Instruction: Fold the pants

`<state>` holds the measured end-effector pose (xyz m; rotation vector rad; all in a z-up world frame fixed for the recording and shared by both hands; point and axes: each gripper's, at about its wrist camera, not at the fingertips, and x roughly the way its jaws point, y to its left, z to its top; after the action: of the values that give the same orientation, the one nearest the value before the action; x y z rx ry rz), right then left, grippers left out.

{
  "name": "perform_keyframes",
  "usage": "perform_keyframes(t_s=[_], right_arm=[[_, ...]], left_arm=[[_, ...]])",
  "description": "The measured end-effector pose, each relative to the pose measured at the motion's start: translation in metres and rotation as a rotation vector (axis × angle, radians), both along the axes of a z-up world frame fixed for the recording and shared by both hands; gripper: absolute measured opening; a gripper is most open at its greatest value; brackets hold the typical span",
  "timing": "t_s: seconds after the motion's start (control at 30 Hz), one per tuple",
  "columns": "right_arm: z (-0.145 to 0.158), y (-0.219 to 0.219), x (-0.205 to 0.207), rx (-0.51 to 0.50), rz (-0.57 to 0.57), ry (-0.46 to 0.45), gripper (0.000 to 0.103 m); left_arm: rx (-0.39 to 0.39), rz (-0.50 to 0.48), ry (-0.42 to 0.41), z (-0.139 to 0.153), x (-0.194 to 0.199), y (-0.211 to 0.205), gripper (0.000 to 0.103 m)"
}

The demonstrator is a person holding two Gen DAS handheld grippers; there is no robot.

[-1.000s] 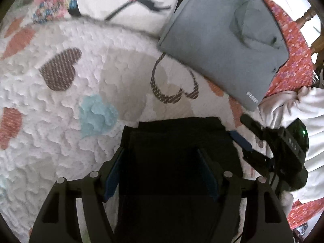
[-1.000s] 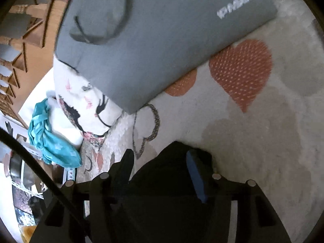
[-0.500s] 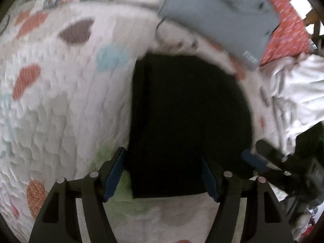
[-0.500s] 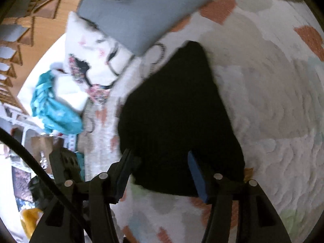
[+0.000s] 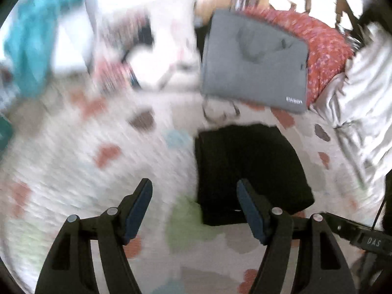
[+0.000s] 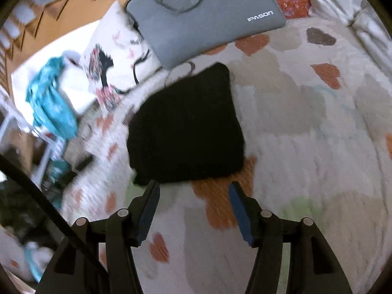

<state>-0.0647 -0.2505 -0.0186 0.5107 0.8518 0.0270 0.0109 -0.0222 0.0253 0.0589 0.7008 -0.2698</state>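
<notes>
The black pants [image 5: 250, 171] lie folded into a compact rectangle on the heart-patterned quilt [image 5: 98, 171]. They also show in the right wrist view [image 6: 186, 129]. My left gripper [image 5: 194, 188] is open and empty, raised above the quilt just left of the pants' near edge. My right gripper [image 6: 193, 188] is open and empty, held just short of the near edge of the pants [image 6: 186, 129]. Neither gripper touches the fabric.
A grey laptop sleeve [image 5: 252, 68] lies beyond the pants, also in the right wrist view [image 6: 201, 14]. A white printed pillow [image 6: 115, 56] and teal cloth [image 6: 51, 98] sit at the left. White bedding [image 5: 362, 103] and red patterned fabric [image 5: 323, 49] lie at the right.
Both grippers have pulled back and up from the folded pants, which lay between their open fingers a second ago. The pants stay on the quilt. The left view has swung left.
</notes>
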Motion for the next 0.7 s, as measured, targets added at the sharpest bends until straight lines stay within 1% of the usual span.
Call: perform_keyframes(t_s=[0.07, 0.13, 0.2, 0.23, 0.33, 0.37, 0.4, 0.47, 0.53, 0.63, 0.7], right_arm=[[-0.005, 0.009, -0.015, -0.058, -0.003, -0.003, 0.063], [-0.01, 0.02, -0.03, -0.121, -0.016, -0.006, 0.063], [-0.012, 0.026, -0.041, -0.177, -0.041, -0.016, 0.063], [-0.013, 0.031, -0.047, -0.218, -0.052, -0.022, 0.063], [-0.013, 0.044, -0.057, -0.296, -0.063, -0.045, 0.064], [-0.013, 0.049, -0.06, -0.318, -0.065, -0.056, 0.064], [-0.012, 0.053, -0.063, -0.337, -0.065, -0.064, 0.066], [-0.014, 0.06, -0.065, -0.369, -0.06, -0.07, 0.068], [-0.017, 0.067, -0.063, -0.375, -0.039, -0.057, 0.068], [-0.022, 0.072, -0.061, -0.372, -0.022, -0.046, 0.068], [-0.024, 0.075, -0.059, -0.38, -0.017, -0.041, 0.068]], left_arm=[[0.016, 0.019, -0.071, 0.006, -0.024, 0.002, 0.089], [0.008, 0.058, -0.148, 0.012, -0.056, 0.009, 0.095], [0.008, 0.076, -0.188, 0.017, -0.071, 0.012, 0.099], [0.021, 0.098, -0.209, 0.019, -0.082, 0.015, 0.102], [0.068, 0.179, -0.257, 0.021, -0.103, 0.022, 0.103], [0.071, 0.19, -0.263, 0.02, -0.106, 0.023, 0.103], [0.068, 0.198, -0.258, 0.018, -0.107, 0.026, 0.103], [0.055, 0.204, -0.209, 0.012, -0.105, 0.032, 0.103], [0.036, 0.221, -0.138, 0.005, -0.096, 0.041, 0.103], [0.008, 0.22, -0.059, -0.005, -0.089, 0.048, 0.103], [0.013, 0.223, -0.032, -0.012, -0.085, 0.048, 0.103]])
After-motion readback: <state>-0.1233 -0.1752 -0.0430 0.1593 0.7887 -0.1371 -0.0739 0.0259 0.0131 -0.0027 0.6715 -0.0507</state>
